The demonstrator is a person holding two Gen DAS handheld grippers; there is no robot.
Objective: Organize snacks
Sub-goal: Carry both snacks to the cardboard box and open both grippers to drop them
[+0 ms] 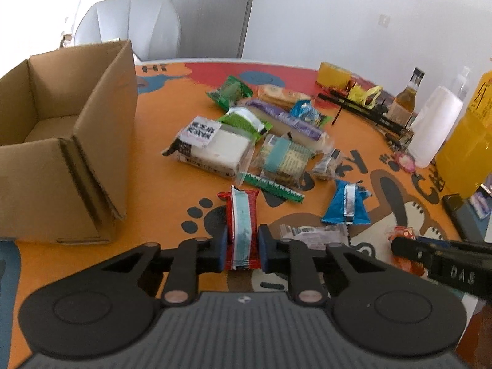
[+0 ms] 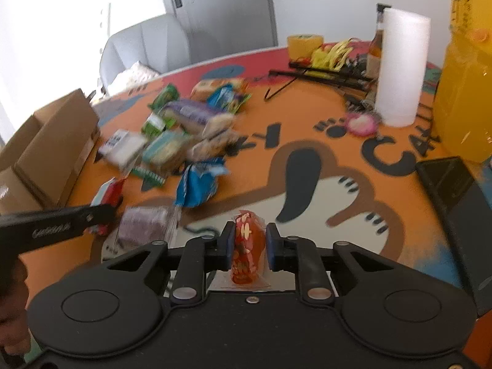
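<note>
My left gripper (image 1: 241, 241) is shut on a red snack packet with a pale blue stripe (image 1: 242, 227), held just above the table. My right gripper (image 2: 248, 241) is shut on a small orange-red snack packet (image 2: 248, 247). An open cardboard box (image 1: 61, 141) stands to the left, seemingly empty as far as I can see into it. A pile of snack packets (image 1: 246, 135) lies mid-table, with a blue packet (image 1: 346, 207) and a clear purple-grey packet (image 1: 313, 233) nearer. The right gripper shows at the right edge of the left wrist view (image 1: 399, 246).
An orange cartoon table mat (image 2: 307, 184) covers the round table. A white paper roll (image 2: 399, 67), large yellow juice bottles (image 2: 467, 92), a brown bottle (image 1: 406, 95), a black rack (image 1: 363, 107) and a dark phone (image 2: 455, 203) stand right. A grey chair (image 1: 129, 24) is behind.
</note>
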